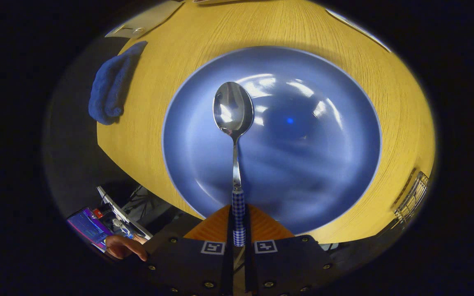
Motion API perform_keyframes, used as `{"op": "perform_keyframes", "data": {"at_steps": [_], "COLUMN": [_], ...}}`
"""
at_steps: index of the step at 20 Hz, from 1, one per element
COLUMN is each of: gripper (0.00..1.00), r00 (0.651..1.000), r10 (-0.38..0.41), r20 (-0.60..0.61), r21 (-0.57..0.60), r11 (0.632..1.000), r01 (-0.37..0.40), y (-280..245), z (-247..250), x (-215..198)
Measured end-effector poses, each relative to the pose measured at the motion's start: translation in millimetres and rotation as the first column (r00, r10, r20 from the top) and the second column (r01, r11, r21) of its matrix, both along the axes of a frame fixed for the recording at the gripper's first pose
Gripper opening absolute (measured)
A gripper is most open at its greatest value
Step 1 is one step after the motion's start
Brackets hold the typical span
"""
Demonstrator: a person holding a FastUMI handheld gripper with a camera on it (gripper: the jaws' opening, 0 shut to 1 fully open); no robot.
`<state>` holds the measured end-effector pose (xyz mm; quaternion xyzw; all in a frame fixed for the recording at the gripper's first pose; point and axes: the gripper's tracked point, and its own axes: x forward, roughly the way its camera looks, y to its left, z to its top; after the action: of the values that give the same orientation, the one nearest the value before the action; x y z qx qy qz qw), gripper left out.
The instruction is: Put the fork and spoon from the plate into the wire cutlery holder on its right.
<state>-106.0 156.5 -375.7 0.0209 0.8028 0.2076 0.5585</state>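
Gripper view: my tongs (239, 230) clenched on spoon (234, 123), both fingers (216, 230) squeezing blue-checked handle. Spoon sticks straight out ahead, shiny bowl over blue plate (323, 172). Plate sits on yellow worktop (401, 115), close to near edge. Wire cutlery holder (413, 197) by worktop's near right corner, apart from plate. Blue cloth (109, 88) hangs at worktop's left edge. Hand (124, 246) down beside tongs.

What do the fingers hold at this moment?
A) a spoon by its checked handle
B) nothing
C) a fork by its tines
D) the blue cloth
A: the fingers press from both sides on the checked handle of the spoon, whose bowl stands over the blue plate.
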Motion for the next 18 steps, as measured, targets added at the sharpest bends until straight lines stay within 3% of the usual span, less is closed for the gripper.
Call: {"op": "perform_keyframes", "data": {"at_steps": [1, 3, 6, 9, 18], "gripper": [0.12, 0.02, 0.02, 0.02, 0.02], "r00": [0.999, 0.995, 0.993, 0.975, 0.957], "r10": [0.017, 0.073, 0.113, 0.213, 0.277], "r20": [0.032, 0.064, 0.037, 0.062, 0.088], "r21": [-0.002, -0.009, 0.03, -0.024, -0.108], "r11": [1.0, 0.997, 0.993, 0.977, 0.958], "r01": [-0.017, -0.072, -0.114, -0.212, -0.267], "y": [-3, -7, -10, -38, -102], "z": [-1, -4, 4, 15, 69], "x": [4, 9, 6, 7, 17]}}
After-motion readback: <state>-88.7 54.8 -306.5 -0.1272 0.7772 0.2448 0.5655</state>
